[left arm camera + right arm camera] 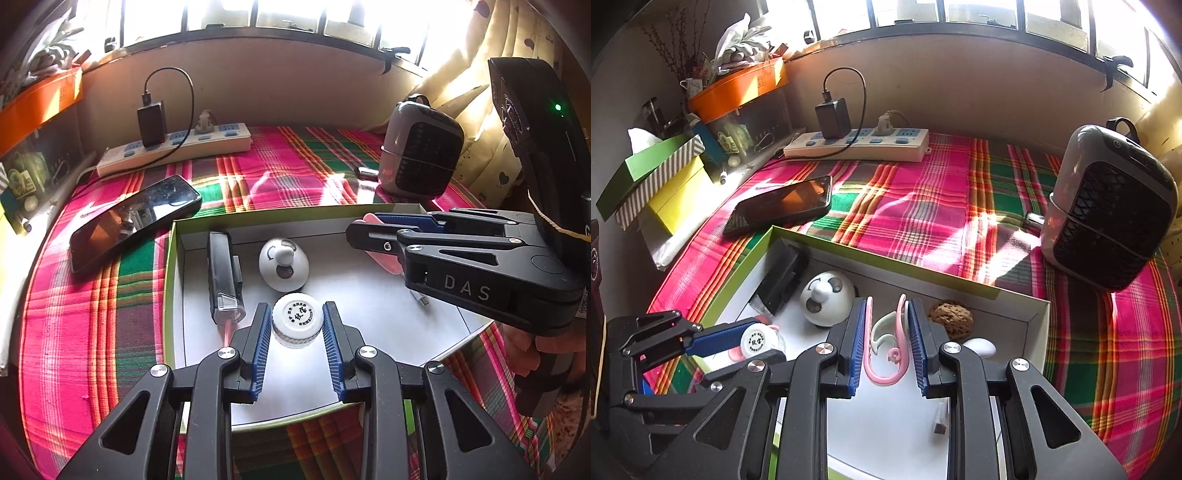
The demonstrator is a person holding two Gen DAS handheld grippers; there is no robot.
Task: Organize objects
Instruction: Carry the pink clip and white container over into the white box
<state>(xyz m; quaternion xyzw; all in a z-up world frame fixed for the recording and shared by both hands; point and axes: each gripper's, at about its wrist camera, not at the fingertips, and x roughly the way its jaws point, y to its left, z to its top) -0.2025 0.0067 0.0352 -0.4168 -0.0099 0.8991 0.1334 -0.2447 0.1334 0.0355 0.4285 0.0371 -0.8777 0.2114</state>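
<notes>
I have both tools inside the shallow green-rimmed box (173, 295) on the plaid-covered worktop (92, 332). My left hand-held gripper (297, 317) is clamped on a small white bottle (297, 320), upright, cap facing me, near the box's front edge. My right hand-held gripper (886, 332) is closed on a pink-and-white hook (886, 343), its long axis running along the fingers. Floor space is tight: a black flashlight (223, 273) lies along the left wall, a white dome-shaped gadget (283, 264) sits mid-box, and a walnut (951, 316) rests by the far wall. A phone (136, 218) lies just outside the box's left corner.
</notes>
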